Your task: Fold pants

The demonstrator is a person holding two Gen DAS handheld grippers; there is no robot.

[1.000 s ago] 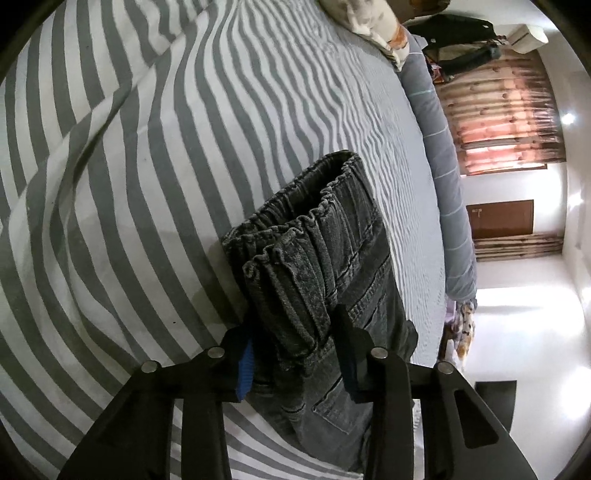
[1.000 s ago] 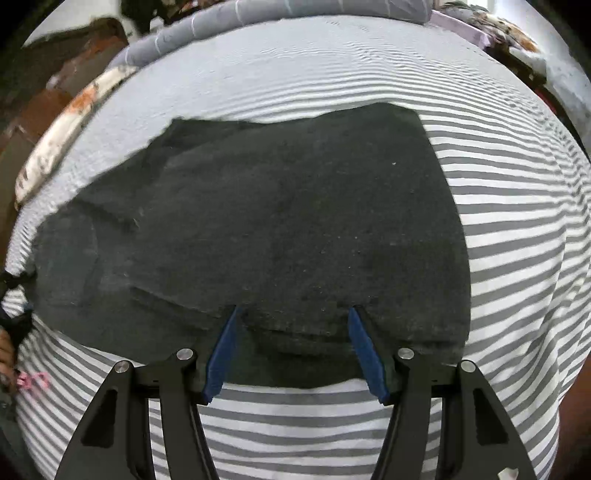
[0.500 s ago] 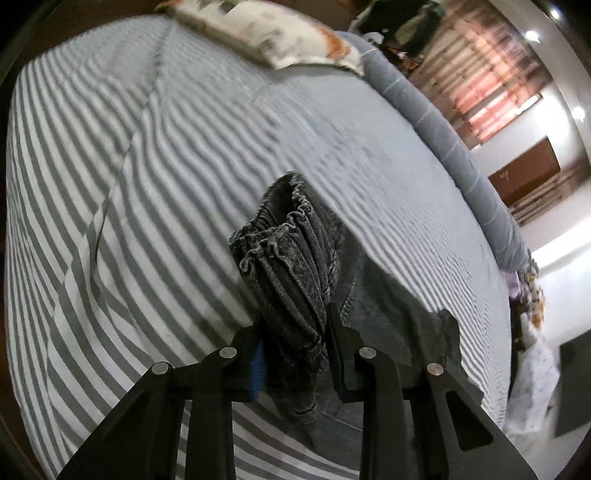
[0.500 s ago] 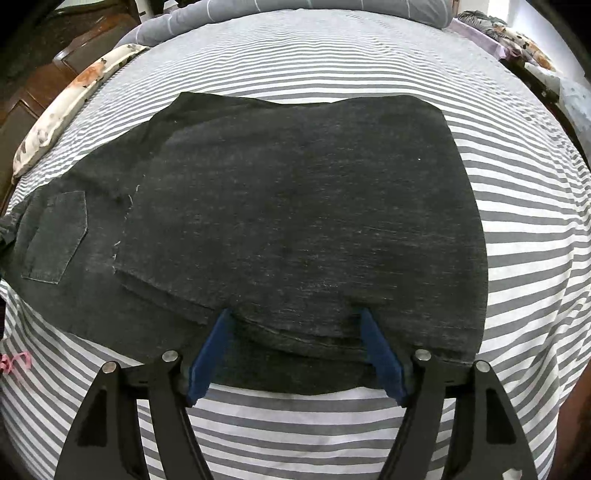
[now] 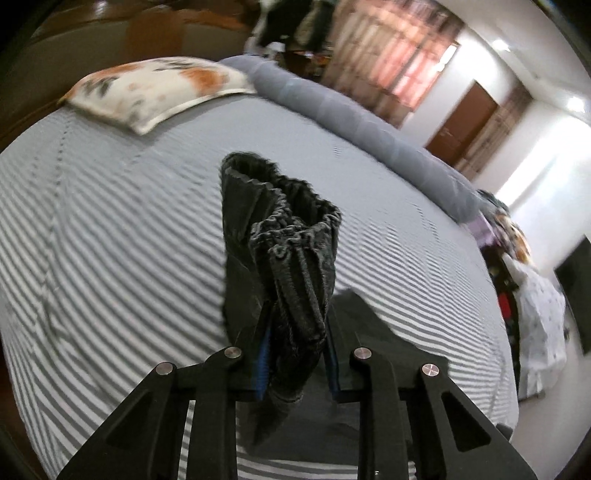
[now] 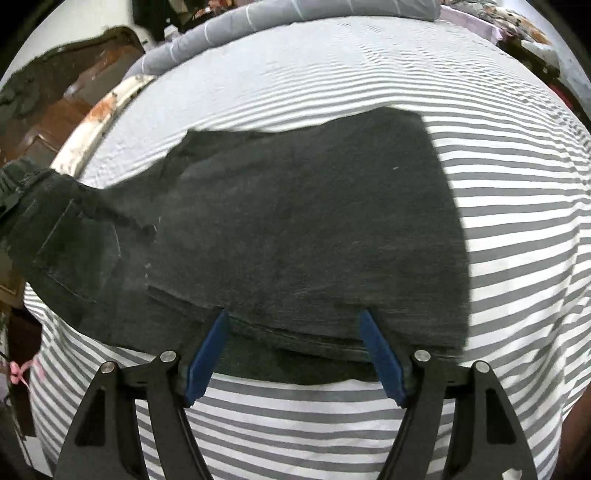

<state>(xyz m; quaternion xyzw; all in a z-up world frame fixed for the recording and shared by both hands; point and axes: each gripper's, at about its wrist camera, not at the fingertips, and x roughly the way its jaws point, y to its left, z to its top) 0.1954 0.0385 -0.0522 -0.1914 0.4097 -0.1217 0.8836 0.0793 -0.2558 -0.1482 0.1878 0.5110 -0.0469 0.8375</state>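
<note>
The left wrist camera sits just behind the left gripper (image 5: 295,354), looking forward along its fingers and slanting down across the striped bed (image 5: 110,258), with the view tilted: a pillow (image 5: 155,92) lies at eleven o'clock, a grey bolster (image 5: 354,125) runs toward two o'clock, and room walls fill the three o'clock edge. It is very near the bunched pants (image 5: 291,266). The right wrist camera sits behind the right gripper (image 6: 295,350), pitched more steeply down, close over the pants (image 6: 295,229) on the bed (image 6: 517,258). Both views share the bed, pants, pillow (image 6: 96,122) at ten o'clock, and bolster (image 6: 295,14) at twelve.
</note>
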